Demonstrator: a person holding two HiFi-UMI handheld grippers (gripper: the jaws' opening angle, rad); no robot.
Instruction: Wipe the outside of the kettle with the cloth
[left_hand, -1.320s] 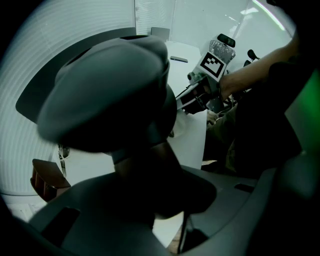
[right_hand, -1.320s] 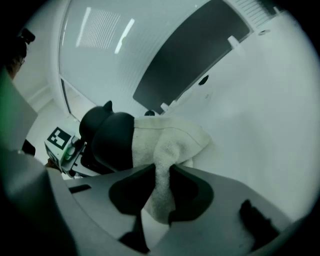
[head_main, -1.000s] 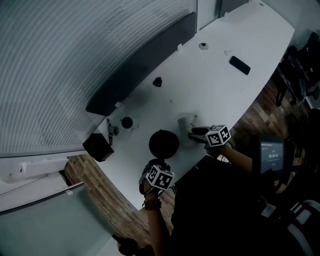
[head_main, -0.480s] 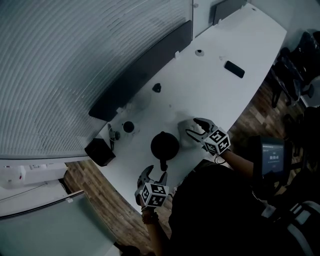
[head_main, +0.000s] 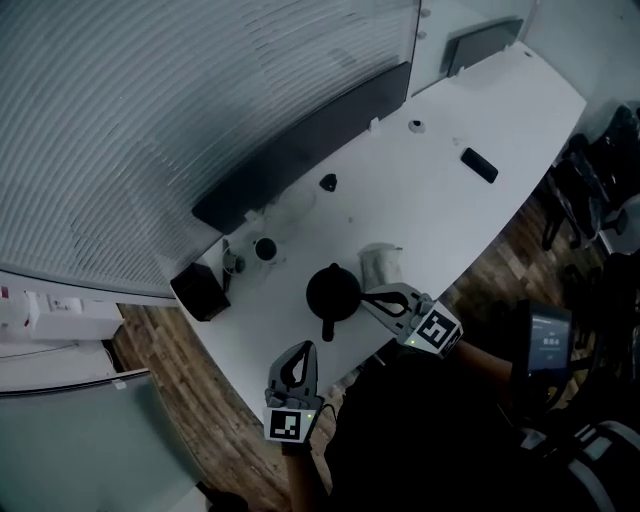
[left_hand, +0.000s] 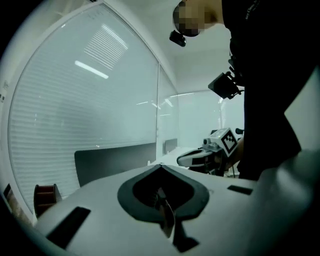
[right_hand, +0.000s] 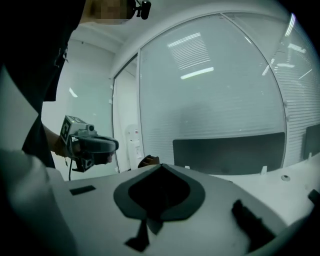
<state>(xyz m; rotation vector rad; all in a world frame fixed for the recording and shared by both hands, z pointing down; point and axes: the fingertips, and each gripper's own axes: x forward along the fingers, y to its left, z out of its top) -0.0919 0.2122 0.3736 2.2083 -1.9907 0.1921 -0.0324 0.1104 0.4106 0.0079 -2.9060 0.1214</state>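
The black kettle (head_main: 332, 291) sits on the white tabletop (head_main: 440, 205) near the edge closest to you, with its handle sticking out toward you. The pale cloth (head_main: 380, 265) lies crumpled on the tabletop just beside it, on the side toward your right gripper (head_main: 368, 298).

That gripper reaches in from the right and points across at the kettle. Its tip shows right next to the kettle's side, and the cloth lies just beyond it. You cannot tell from the head view whether the tip touches the kettle. Its jaws have just closed, tips together, with nothing between them.

Your left gripper (head_main: 305, 349) is at the tabletop's near edge and points up the picture, with the kettle just ahead of its tip and apart from it. Its jaws have also just closed, and they are empty.

Farther beyond both grippers, a small black box (head_main: 198, 290) sits at the tabletop's left end. A flat black device (head_main: 479, 165) lies well away toward the far end. A long dark panel (head_main: 300, 145) runs along the far edge, against the frosted glass wall (head_main: 150, 110).
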